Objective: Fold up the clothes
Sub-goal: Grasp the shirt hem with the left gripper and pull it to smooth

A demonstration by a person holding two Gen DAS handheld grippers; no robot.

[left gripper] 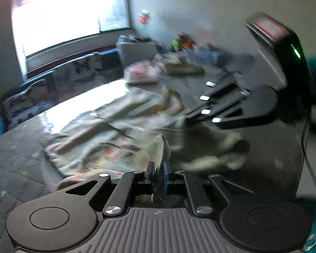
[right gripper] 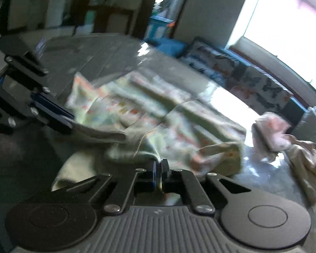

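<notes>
A pale green garment (left gripper: 115,130) with an orange and red print lies spread over a grey table (left gripper: 14,164). My left gripper (left gripper: 159,167) is shut on its near edge, with a thin fold of cloth pinched between the pads. To the right, my right gripper (left gripper: 189,118) pinches another part of the same edge. In the right wrist view the garment (right gripper: 158,113) stretches away from my right gripper (right gripper: 158,164), which is shut on the cloth. My left gripper (right gripper: 70,122) grips the cloth at the left. Both views are blurred.
Folded clothes (left gripper: 141,73) sit in piles at the table's far side, with more (left gripper: 179,65) behind. A pink folded piece (right gripper: 269,126) and a loose beige cloth (right gripper: 305,154) lie at the right. A sofa with patterned cushions (right gripper: 252,80) stands under a bright window (left gripper: 63,21).
</notes>
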